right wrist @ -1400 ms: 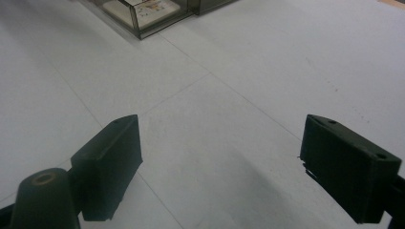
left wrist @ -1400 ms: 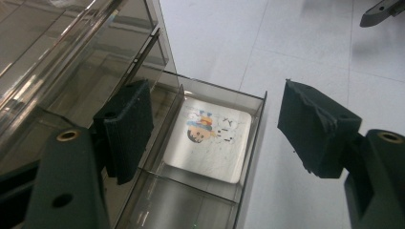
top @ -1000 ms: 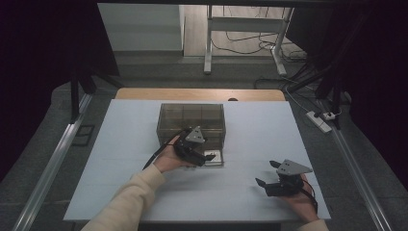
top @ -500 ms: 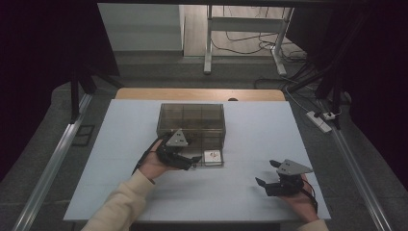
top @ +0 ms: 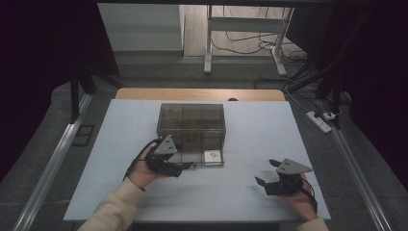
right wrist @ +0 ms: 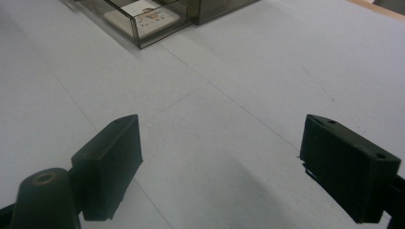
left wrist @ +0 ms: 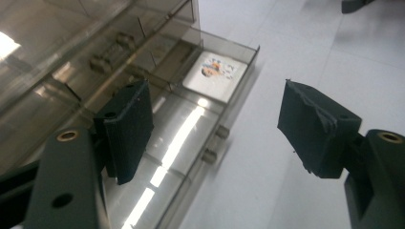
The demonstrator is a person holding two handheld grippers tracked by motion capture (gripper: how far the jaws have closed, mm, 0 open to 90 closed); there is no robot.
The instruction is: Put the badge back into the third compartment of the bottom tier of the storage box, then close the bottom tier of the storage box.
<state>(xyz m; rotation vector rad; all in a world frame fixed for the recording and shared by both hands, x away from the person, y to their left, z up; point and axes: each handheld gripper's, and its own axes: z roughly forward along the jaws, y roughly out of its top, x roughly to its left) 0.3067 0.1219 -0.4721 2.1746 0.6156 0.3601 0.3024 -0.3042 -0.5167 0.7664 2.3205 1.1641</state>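
I keep the left gripper (top: 188, 166) wide open at the drawer (top: 204, 158) front – square up first; right gripper (top: 266, 174) sits open, empty.

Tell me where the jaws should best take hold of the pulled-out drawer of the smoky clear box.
Probably the drawer front wall, at the two small knobs on its outer face, approached from the person's side of the table. It sticks out toward the person, and the left gripper hovers open at that edge.

A lab-like recording bay: a white table (top: 250, 192) between metal rails (top: 48, 166), a power strip (top: 319, 121) at two o'clock, dark surrounds.
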